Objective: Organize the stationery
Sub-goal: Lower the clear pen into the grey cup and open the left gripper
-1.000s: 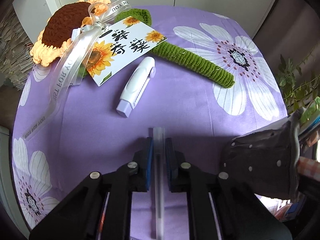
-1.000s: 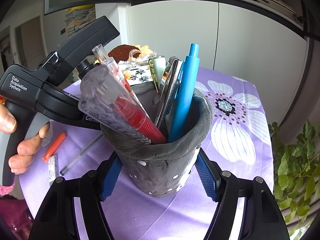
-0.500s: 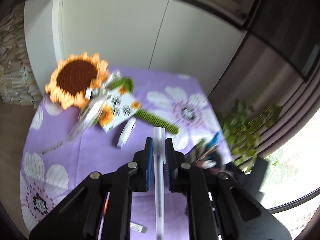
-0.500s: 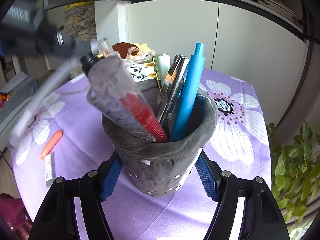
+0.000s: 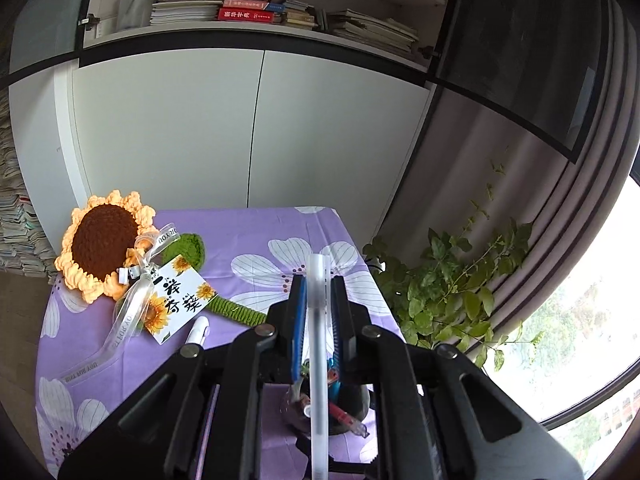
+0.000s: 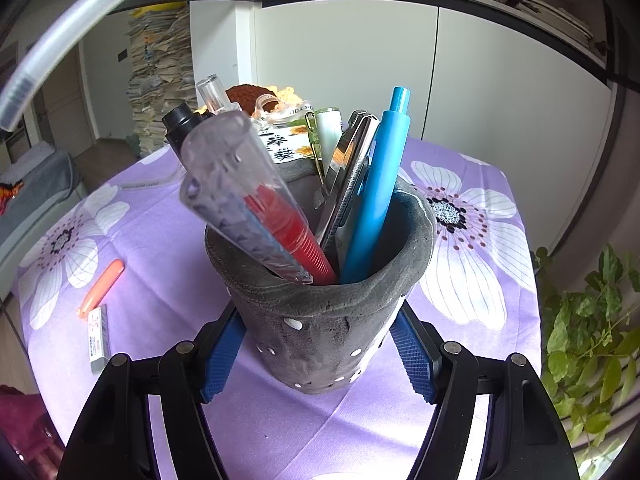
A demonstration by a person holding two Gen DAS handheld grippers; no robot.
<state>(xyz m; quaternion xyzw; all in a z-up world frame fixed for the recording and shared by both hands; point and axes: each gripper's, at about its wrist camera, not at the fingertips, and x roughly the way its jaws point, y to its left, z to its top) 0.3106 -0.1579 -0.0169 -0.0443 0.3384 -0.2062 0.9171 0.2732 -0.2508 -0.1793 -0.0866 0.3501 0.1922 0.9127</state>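
Light, stiff, slick translucent pen pinched mid-barrel by left gripper; right gripper fingers clamp soft grey pen holder.

Occlusions and cut-offs

We see the clear pen run off the left view's bottom edge; the grey pen holder sits mostly hidden behind the jaws; the white corrector is half covered.
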